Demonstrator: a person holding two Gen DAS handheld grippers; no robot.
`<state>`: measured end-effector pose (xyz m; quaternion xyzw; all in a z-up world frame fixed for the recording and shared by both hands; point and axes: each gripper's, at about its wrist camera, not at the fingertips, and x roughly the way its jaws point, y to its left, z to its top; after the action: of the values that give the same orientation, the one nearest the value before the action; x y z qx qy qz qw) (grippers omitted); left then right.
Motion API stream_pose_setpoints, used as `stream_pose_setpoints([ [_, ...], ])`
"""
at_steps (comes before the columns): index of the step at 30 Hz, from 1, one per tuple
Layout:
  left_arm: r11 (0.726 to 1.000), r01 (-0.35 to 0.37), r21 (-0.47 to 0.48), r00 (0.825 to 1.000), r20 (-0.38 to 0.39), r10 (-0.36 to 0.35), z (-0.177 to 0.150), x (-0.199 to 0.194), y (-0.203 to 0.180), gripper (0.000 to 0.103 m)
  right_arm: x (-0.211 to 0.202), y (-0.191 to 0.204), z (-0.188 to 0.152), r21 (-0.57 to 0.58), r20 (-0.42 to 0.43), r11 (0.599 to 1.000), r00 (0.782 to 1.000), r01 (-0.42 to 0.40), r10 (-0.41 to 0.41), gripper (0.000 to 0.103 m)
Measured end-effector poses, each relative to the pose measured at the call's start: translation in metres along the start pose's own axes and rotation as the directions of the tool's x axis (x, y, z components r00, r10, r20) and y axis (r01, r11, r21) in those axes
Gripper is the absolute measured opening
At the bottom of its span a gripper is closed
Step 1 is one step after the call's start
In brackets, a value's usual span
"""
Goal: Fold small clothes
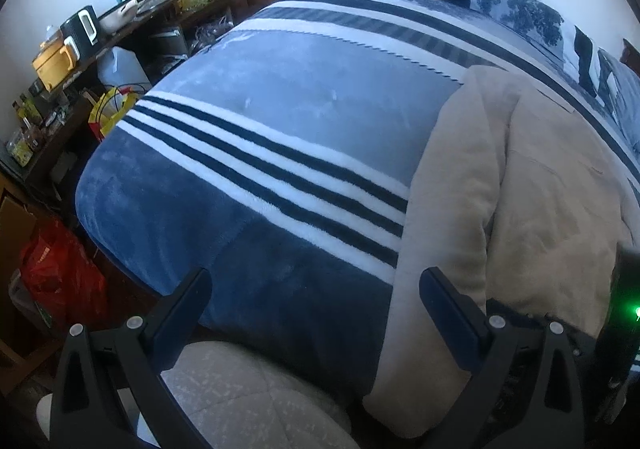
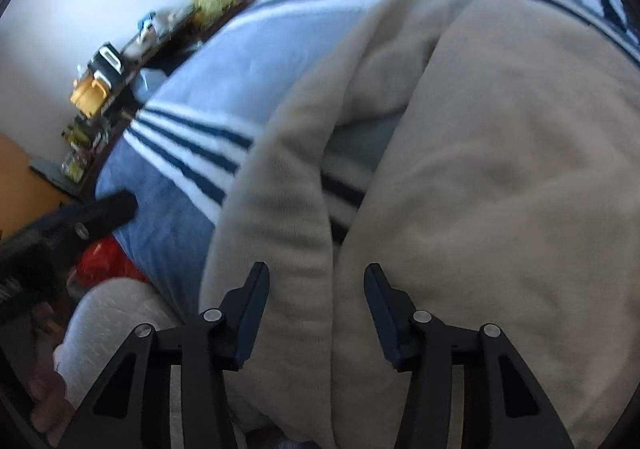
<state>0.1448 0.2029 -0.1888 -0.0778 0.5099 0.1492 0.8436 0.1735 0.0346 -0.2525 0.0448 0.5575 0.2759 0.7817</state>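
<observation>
While both sets of tongs are held with their jaws spread and nothing between them, a beige sweatshirt (image 2: pixel 500 177) is seen lying on the striped blue blanket (image 1: pixel 256 129) of the bed, toward its right side and near edge. The left tongs (image 1: pixel 316 289) are held over bare blanket just beside the garment's sleeve (image 1: pixel 452 185). The right tongs (image 2: pixel 316 281) are poised directly above the sleeve and body. A cluttered worktop (image 1: pixel 120 33) is seen along the wall.
</observation>
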Motion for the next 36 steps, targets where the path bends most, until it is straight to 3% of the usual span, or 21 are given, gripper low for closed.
stream_pose_setpoints([
  [2,1.0,-0.002,-0.001,1.0,-0.01,0.002,-0.001,0.003,0.002,0.103,0.002,0.002,-0.002,-0.012,-0.002,1.0,1.0,0.013,-0.013,0.053],
  [5,1.0,0.008,-0.005,1.0,-0.017,-0.008,-0.001,0.006,0.004,0.103,0.0,0.006,-0.003,0.019,-0.035,0.999,0.998,-0.042,0.042,0.048],
  [8,1.0,0.013,-0.015,1.0,-0.024,-0.013,-0.002,0.008,0.008,0.103,0.006,0.012,-0.009,0.005,-0.056,1.0,0.998,0.017,-0.017,0.044],
  [16,0.999,0.031,-0.011,0.999,-0.032,-0.031,-0.003,0.009,0.009,0.103,-0.004,-0.002,-0.027,0.05,-0.048,0.998,0.998,-0.039,0.041,0.04],
  [19,0.999,0.032,-0.001,0.999,-0.029,-0.032,-0.001,0.009,0.005,0.103,-0.006,-0.003,-0.034,0.059,-0.04,0.997,0.998,-0.039,0.042,0.031],
  [21,0.999,0.04,0.003,0.999,-0.037,-0.039,0.0,0.009,0.003,0.103,-0.005,-0.002,-0.036,0.073,-0.051,0.996,0.997,-0.049,0.053,0.007],
  [24,0.996,0.089,0.021,0.995,-0.047,-0.088,0.005,0.001,-0.007,0.103,-0.015,-0.001,-0.034,0.074,-0.086,0.996,0.994,-0.057,0.063,0.006],
  [26,0.99,0.135,0.047,0.991,-0.027,-0.134,0.008,-0.014,-0.019,0.103,-0.045,0.001,-0.029,0.095,-0.047,0.988,0.991,-0.123,0.128,0.006],
  [28,0.982,0.177,0.061,0.984,0.004,-0.178,0.011,-0.03,-0.028,0.103,-0.081,0.0,-0.026,0.078,0.009,0.99,0.993,-0.118,0.118,0.006],
  [32,0.951,0.298,0.088,0.954,0.011,-0.3,0.017,-0.053,-0.06,0.103,-0.156,-0.019,-0.022,0.045,0.115,0.993,0.988,-0.107,0.101,0.006],
  [36,0.909,0.388,0.154,0.919,0.003,-0.393,0.019,-0.059,-0.109,0.103,-0.192,-0.056,-0.029,0.067,0.167,0.995,0.984,-0.078,0.066,0.006],
])
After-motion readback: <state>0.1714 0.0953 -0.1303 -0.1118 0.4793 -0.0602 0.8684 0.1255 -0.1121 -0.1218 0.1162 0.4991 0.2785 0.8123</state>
